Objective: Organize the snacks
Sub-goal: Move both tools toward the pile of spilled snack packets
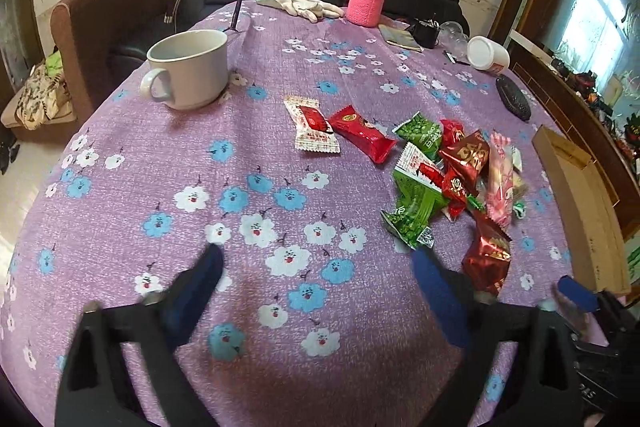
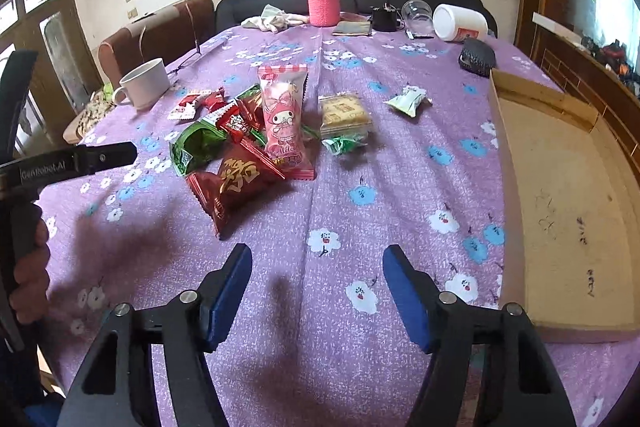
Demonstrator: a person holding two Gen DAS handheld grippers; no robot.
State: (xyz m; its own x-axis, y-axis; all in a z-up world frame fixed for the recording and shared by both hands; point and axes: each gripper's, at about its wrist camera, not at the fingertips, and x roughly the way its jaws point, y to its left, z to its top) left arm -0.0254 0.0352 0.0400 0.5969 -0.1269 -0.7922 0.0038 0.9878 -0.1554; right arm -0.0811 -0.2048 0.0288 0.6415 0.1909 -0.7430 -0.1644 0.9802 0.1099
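The snacks (image 2: 248, 143) lie heaped on the purple flowered tablecloth (image 1: 200, 147) — red, green and pink wrappers overlapping, so the lower packets are only half seen. A cracker packet (image 2: 345, 111) and a pale green packet (image 2: 408, 101) lie apart toward the cardboard tray (image 2: 568, 211), whose far side runs out of view. The left gripper (image 1: 316, 291) hangs over bare cloth, fingers parted, grasping nothing; its left finger is blurred. The right gripper (image 2: 316, 291) is likewise spread and empty. A white mug (image 1: 188, 67) stands well apart.
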